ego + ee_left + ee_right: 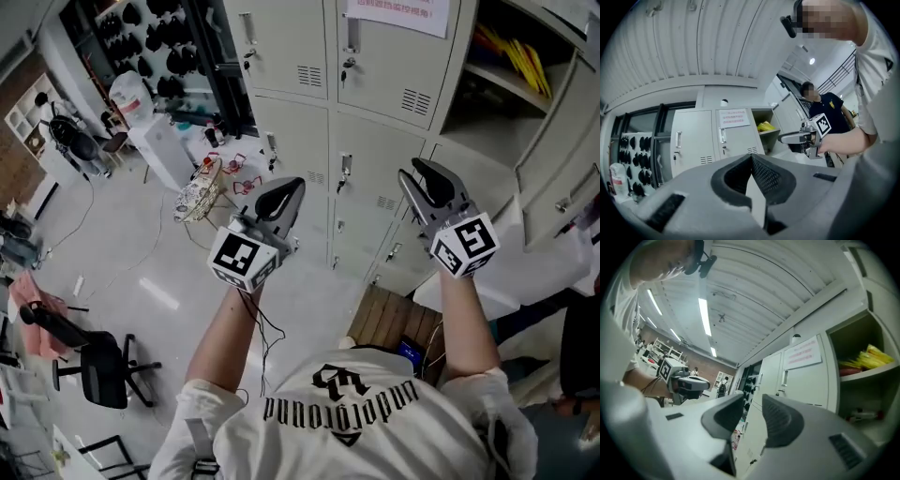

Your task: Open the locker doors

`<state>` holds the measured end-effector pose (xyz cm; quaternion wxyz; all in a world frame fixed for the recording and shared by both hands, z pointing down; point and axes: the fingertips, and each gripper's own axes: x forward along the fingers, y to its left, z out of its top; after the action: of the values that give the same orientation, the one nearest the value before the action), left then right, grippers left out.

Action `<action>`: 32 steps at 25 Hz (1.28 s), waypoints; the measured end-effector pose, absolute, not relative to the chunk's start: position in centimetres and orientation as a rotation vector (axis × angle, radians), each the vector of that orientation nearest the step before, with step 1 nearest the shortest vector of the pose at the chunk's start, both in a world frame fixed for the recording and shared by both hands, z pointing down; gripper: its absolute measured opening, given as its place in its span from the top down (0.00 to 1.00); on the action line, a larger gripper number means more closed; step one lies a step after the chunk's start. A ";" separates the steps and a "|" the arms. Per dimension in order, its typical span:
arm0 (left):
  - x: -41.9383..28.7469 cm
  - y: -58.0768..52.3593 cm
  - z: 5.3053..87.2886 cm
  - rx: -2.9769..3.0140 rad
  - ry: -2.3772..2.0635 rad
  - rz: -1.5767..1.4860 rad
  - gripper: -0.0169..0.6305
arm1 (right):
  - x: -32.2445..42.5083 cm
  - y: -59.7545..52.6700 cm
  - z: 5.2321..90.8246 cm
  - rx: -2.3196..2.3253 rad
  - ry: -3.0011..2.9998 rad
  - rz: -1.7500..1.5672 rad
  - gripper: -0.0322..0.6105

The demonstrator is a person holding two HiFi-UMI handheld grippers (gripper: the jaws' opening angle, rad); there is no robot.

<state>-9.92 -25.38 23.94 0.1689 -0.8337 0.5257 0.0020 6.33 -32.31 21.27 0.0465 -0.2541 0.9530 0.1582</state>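
Observation:
Grey lockers (375,178) stand in front of me. The upper door with a paper notice (386,52) is closed, and so is the door left of it (281,42). To its right an upper compartment (511,89) stands open, with yellow things (514,54) on its shelf. My left gripper (289,189) hangs level with the lower doors, clear of them; its tips (751,157) meet and hold nothing. My right gripper (419,174) hovers before the lower lockers, and its jaws (753,401) stand apart with nothing between them. In the right gripper view the notice door (804,376) is ahead.
A low white table (201,193) with small items stands left of the lockers. A black office chair (94,361) is on the floor at the left, and a wooden crate (392,322) lies at the lockers' foot. Another person (829,112) stands at the right.

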 end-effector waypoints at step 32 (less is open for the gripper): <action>-32.4 -36.9 28.2 -2.189 1.640 -0.073 0.96 | -22.9 -43.0 25.6 -0.416 2.882 0.499 0.75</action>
<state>-32.41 -36.93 28.18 0.2013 -0.7836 0.5872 -0.0260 -22.85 -43.05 25.55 0.0933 -0.1403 0.9712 0.1683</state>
